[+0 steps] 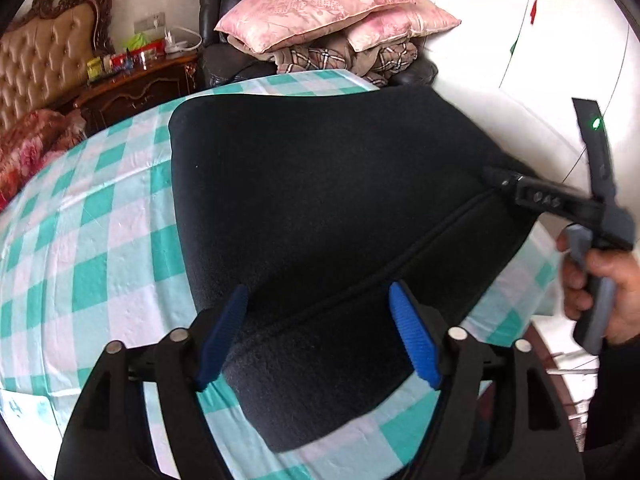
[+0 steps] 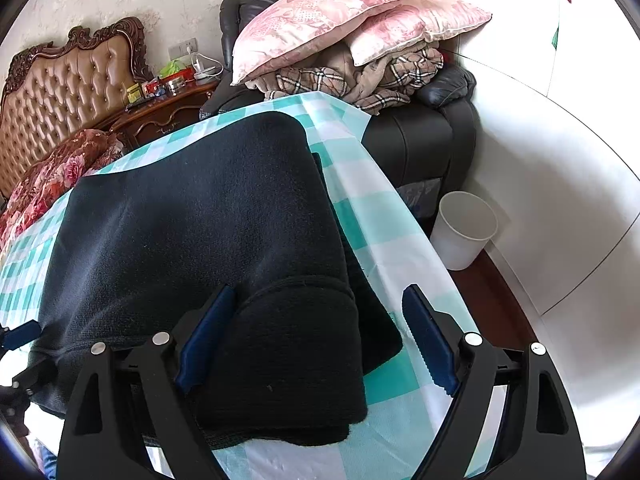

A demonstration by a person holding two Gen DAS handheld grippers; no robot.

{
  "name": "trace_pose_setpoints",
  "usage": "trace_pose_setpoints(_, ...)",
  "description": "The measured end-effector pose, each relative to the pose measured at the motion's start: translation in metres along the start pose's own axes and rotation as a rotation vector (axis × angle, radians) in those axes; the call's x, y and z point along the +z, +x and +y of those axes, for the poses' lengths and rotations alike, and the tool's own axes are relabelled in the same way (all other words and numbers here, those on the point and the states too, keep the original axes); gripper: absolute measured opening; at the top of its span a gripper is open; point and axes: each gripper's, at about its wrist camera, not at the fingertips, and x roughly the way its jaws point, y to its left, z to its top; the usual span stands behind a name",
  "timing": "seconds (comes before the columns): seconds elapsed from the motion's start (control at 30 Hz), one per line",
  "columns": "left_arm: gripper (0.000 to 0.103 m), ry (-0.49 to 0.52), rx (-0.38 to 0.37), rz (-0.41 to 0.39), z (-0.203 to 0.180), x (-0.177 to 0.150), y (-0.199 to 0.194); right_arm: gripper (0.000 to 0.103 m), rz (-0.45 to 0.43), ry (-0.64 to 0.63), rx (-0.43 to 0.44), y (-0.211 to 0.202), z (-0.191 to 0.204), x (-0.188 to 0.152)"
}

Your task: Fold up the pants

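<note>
Dark navy pants [image 1: 320, 200] lie folded in a thick stack on a table with a green and white checked cloth [image 1: 100, 248]. My left gripper [image 1: 320, 332] is open, its blue pads on either side of the near part of the stack, just above it. My right gripper [image 2: 316, 340] is open over the near right corner of the pants [image 2: 200, 232], holding nothing. In the left wrist view the right gripper [image 1: 504, 180] shows at the right edge of the pants, with a hand on its handle.
A dark leather armchair [image 2: 420, 140] piled with pink pillows [image 2: 340, 12] and a plaid blanket stands beyond the table. A white bin [image 2: 464, 228] sits on the floor at the right. A tufted headboard [image 2: 68, 88] and a wooden nightstand [image 2: 168, 112] are at the left.
</note>
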Motion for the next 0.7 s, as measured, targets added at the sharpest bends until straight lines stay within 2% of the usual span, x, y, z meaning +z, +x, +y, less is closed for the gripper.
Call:
trace_pose_setpoints(0.07,0.084,-0.005,-0.003,-0.014,0.004,0.000,-0.008,0.081,0.000,-0.002,-0.007,0.000,0.001,0.000)
trace_pose_setpoints(0.27,0.088,-0.026,-0.008,-0.020,0.008,-0.008,-0.020,0.081,0.002,0.000,-0.028,-0.008,0.004,0.007)
trace_pose_setpoints(0.33,0.093,-0.025,-0.007,-0.030,0.006,-0.009,-0.022,0.081,-0.037,-0.004,-0.013,-0.020,0.005,0.018)
trace_pose_setpoints(0.43,0.100,0.042,0.075,-0.069,-0.011,-0.007,-0.032,0.081,-0.098,-0.001,-0.021,-0.032,0.004,0.039)
trace_pose_setpoints(0.5,0.101,0.064,0.099,-0.123,-0.017,-0.005,-0.040,0.081,-0.113,-0.007,-0.043,-0.030,0.004,0.051)
trace_pose_setpoints(0.57,0.101,0.049,0.090,-0.139,-0.015,-0.001,-0.043,0.081,-0.088,-0.020,-0.082,-0.016,0.004,0.061)
trace_pose_setpoints(0.63,0.101,0.038,0.071,-0.125,-0.010,0.002,-0.041,0.081,-0.019,-0.030,-0.132,0.007,0.001,0.063)
trace_pose_setpoints(0.7,0.101,0.042,0.093,-0.133,-0.005,0.010,-0.037,0.080,0.024,-0.041,-0.152,0.025,-0.001,0.059)
